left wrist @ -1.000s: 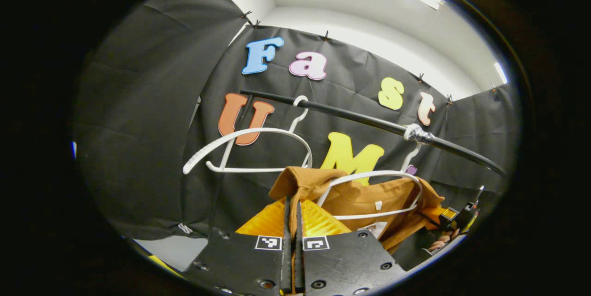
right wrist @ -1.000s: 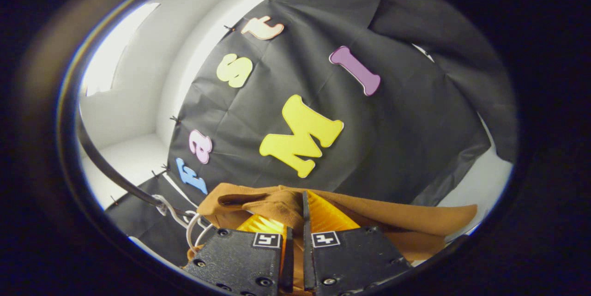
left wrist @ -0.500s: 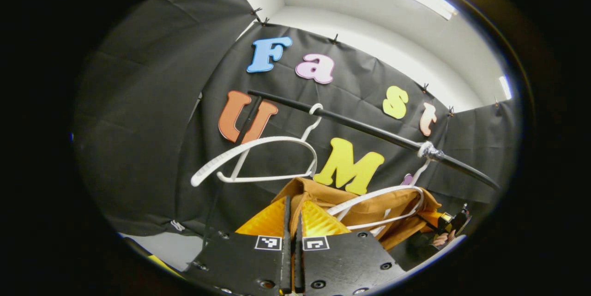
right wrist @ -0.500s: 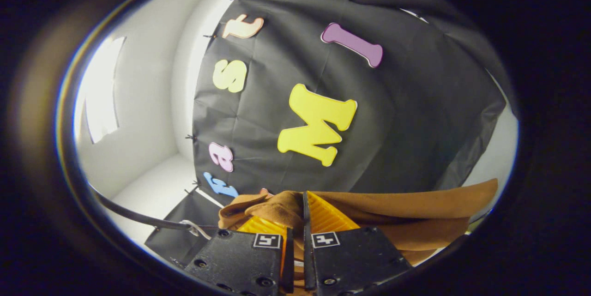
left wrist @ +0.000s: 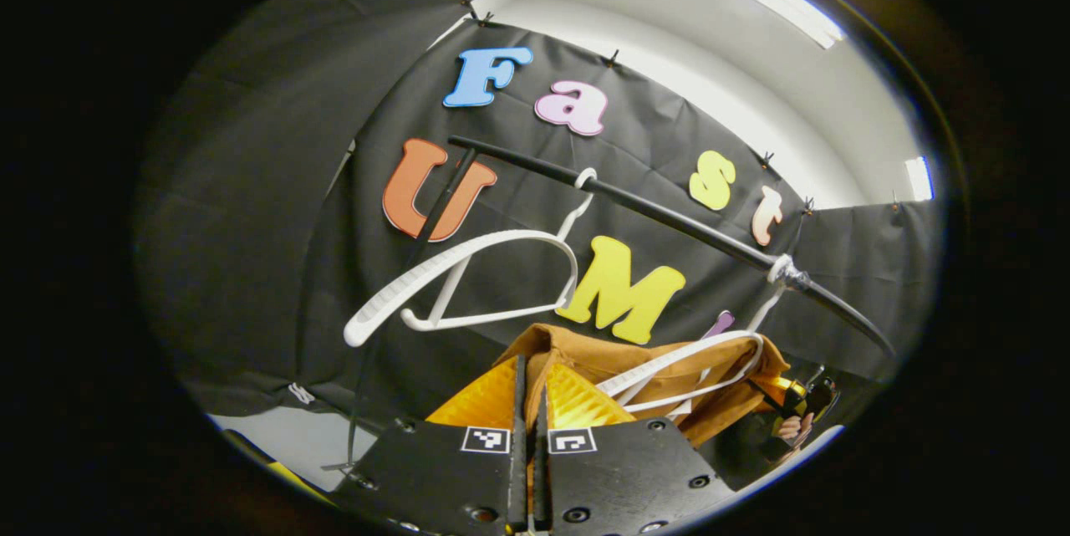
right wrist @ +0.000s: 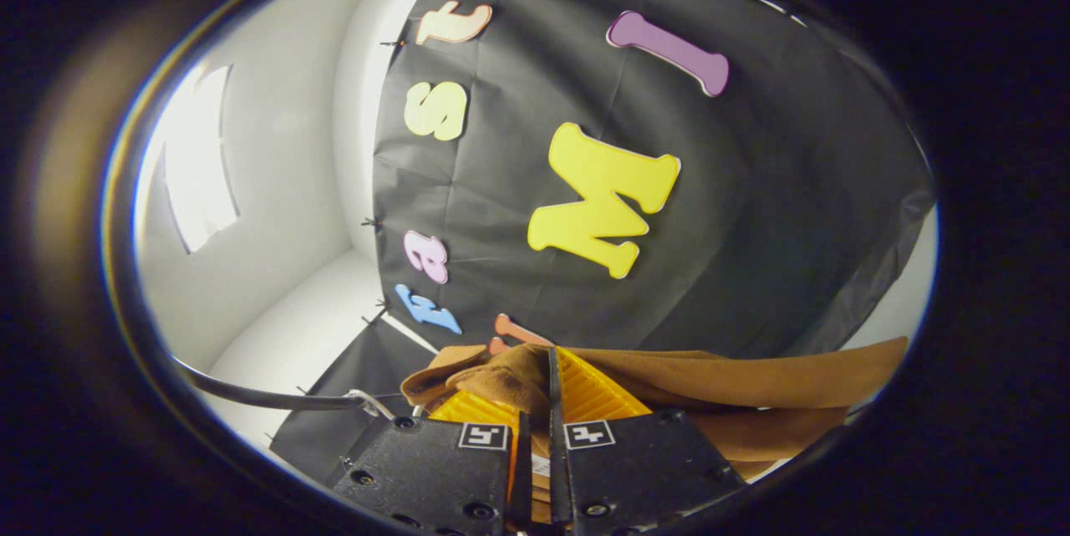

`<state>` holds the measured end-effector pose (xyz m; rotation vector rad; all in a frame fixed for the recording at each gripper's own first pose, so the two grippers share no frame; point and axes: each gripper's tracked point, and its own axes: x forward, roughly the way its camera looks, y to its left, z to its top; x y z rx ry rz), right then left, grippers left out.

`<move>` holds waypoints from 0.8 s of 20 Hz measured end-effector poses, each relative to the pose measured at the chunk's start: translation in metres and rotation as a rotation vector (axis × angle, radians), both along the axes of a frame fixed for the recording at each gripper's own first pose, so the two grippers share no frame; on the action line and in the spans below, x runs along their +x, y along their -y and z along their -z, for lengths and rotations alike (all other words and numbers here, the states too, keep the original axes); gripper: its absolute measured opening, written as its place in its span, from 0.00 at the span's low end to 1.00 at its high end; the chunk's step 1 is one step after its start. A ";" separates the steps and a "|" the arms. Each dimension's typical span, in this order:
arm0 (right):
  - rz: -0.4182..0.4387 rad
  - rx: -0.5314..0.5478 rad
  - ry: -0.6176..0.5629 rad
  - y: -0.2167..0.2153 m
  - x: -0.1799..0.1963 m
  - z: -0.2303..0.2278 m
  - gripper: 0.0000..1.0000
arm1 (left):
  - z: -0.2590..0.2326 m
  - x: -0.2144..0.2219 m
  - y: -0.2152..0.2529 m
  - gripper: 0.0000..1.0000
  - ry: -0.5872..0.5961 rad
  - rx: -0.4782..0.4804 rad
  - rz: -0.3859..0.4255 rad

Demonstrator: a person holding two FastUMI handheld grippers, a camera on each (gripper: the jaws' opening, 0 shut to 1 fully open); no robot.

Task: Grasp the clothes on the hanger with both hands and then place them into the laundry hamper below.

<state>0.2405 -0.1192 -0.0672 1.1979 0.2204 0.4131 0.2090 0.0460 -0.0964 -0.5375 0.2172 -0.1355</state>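
A brown garment point(left wrist: 619, 356) hangs from a white hanger point(left wrist: 694, 352) on the black rail point(left wrist: 660, 214); the hanger's arm lies bare above the cloth. My left gripper point(left wrist: 529, 381) is shut on a fold of the garment at its near shoulder. In the left gripper view, my right gripper point(left wrist: 801, 400), held by a hand point(left wrist: 788, 429), sits at the garment's far end. In the right gripper view, the right gripper point(right wrist: 547, 381) is shut on a bunched fold of the brown garment point(right wrist: 752, 385), which stretches off to the right.
An empty white hanger point(left wrist: 468, 277) hangs on the rail to the left of the garment. The black rail point(right wrist: 251, 394) and a white hanger hook point(right wrist: 372, 400) sit low on the left of the right gripper view. Black cloth walls stand close behind.
Both grippers keep their hold on the garment. The cloth has slid lower on its hanger, baring more of the hanger's arm. The right gripper has turned, and the rail sits lower in its view.
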 end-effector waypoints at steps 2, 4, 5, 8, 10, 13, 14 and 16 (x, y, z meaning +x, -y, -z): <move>-0.041 0.029 0.017 0.005 -0.001 0.004 0.11 | 0.007 0.003 0.001 0.03 -0.015 -0.026 0.024; -0.080 0.122 0.054 0.011 -0.010 -0.004 0.11 | 0.012 0.003 0.003 0.03 -0.023 -0.037 0.044; -0.072 0.151 0.061 0.016 -0.008 -0.002 0.11 | 0.014 0.002 0.005 0.02 -0.025 -0.053 0.054; -0.053 0.155 0.056 0.017 -0.004 0.005 0.11 | 0.015 0.010 0.005 0.03 -0.026 -0.065 0.060; -0.037 0.162 0.050 0.018 0.000 0.005 0.10 | 0.016 0.010 0.006 0.02 -0.026 -0.097 0.057; -0.027 0.157 0.021 0.018 0.008 0.010 0.11 | 0.018 0.009 0.003 0.02 -0.026 -0.119 0.054; -0.015 0.166 0.023 0.020 0.010 0.010 0.11 | 0.019 0.007 0.004 0.02 -0.030 -0.125 0.060; -0.004 0.188 0.030 0.021 0.011 0.007 0.11 | 0.016 0.004 0.003 0.02 -0.027 -0.150 0.080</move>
